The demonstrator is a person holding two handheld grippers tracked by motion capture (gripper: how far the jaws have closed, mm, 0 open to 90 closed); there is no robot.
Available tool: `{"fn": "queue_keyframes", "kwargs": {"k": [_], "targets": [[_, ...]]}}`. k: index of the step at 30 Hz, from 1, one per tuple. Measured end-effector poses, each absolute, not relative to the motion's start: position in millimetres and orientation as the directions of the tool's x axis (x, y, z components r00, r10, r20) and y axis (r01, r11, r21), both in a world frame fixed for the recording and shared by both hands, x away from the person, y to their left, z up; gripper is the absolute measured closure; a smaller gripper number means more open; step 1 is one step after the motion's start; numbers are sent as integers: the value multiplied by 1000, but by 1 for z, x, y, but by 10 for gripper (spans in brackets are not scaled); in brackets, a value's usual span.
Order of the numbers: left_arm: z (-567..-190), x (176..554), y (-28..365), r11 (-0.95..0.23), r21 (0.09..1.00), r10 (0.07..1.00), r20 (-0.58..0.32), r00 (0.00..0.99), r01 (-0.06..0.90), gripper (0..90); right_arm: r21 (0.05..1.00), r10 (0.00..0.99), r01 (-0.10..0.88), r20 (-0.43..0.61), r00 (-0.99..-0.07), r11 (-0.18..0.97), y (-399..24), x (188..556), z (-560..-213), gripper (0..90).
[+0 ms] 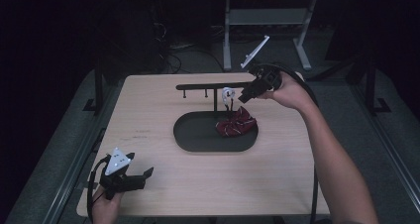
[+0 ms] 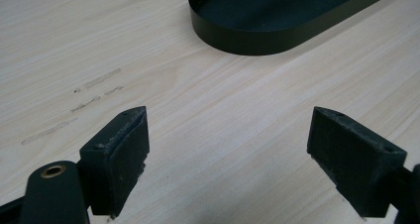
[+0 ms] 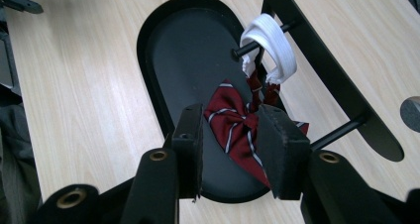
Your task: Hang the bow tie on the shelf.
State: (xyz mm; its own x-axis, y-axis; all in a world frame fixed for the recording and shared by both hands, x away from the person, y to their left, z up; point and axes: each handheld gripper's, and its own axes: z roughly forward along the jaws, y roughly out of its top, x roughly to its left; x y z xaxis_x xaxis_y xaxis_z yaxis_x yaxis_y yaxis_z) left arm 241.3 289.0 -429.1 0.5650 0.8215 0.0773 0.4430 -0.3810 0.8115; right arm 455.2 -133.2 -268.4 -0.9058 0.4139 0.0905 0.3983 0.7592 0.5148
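While the bow tie (image 3: 237,130) hangs by its white band (image 3: 272,45) from the peg (image 3: 247,48) | right claw (image 3: 230,149) apart, back off toward 6 o'clock without snagging | left claw (image 2: 228,149) apart, idle.

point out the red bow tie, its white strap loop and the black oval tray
red bow tie (image 3: 233,122), right gripper view, on its striped knot
white strap loop (image 3: 277,43), right gripper view, on the band over the peg
black oval tray (image 2: 237,35), left gripper view, on its front wall
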Motion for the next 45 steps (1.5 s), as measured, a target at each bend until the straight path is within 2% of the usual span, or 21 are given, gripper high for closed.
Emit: {"fn": "queue_keyframes", "kwargs": {"k": [22,45], "targets": [[-428,241,290,-386,810,820,82,566,442,161,528,392,374,82,-916,762,-136,440,-268,581],[-428,240,290,-385,809,822,81,564,445,161,555,395,375,89,-914,743,-151,418,-281,473]]}}
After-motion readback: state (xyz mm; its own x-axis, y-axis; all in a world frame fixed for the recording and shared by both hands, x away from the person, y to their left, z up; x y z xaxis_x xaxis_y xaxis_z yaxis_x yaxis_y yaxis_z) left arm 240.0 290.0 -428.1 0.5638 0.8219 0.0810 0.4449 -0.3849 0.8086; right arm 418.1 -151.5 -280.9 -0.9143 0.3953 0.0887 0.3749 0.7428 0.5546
